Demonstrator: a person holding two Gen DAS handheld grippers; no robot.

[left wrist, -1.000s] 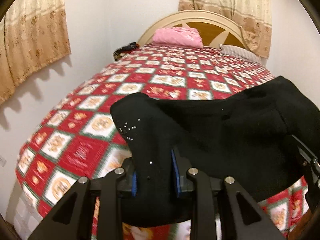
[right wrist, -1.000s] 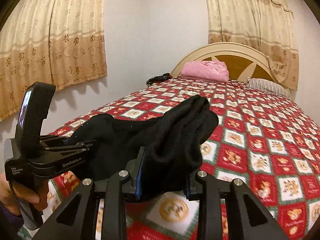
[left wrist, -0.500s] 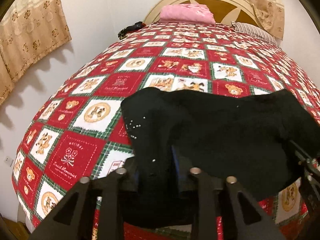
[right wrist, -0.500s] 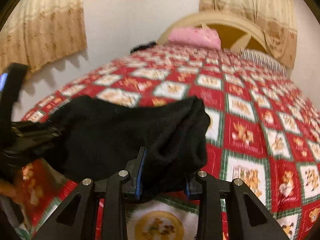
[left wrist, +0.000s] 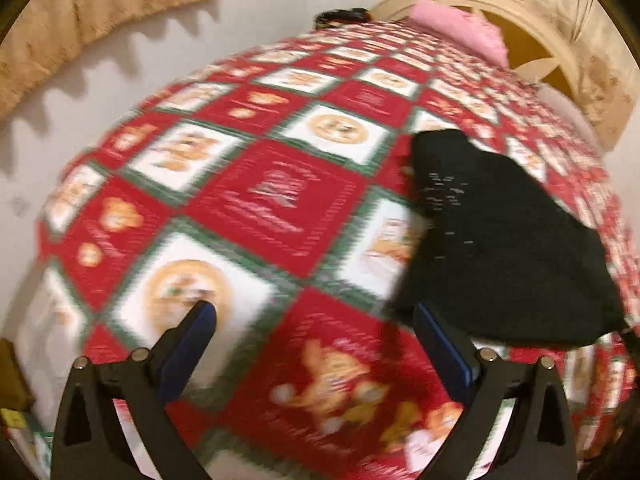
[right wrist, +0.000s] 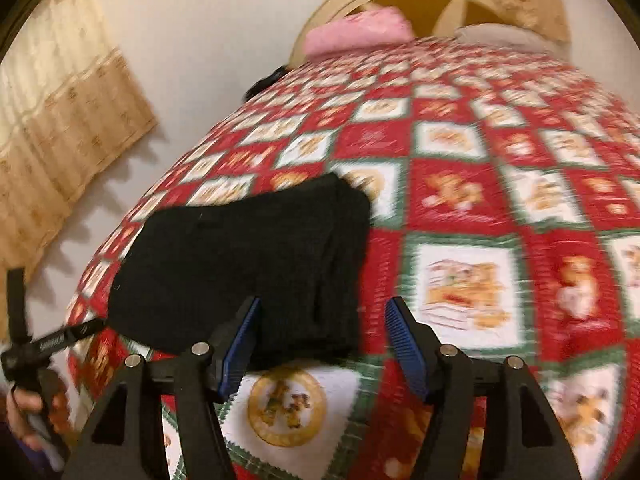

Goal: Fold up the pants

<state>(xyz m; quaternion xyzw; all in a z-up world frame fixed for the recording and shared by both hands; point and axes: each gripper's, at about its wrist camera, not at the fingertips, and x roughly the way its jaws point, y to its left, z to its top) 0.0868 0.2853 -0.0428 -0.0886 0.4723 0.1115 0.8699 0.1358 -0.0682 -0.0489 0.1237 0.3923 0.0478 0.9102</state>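
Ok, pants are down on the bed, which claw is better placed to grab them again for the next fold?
Right. The right claw, opening, has the pants' near edge between its fingers. The left claw, opening, frames only bedspread; the pants sit off to its side.

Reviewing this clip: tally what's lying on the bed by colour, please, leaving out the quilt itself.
Black: 2, the folded pants and a small dark item by the headboard, too blurred to identify
Pink: 1, the pillow
Pale striped: 1, a second pillow
Total: 4
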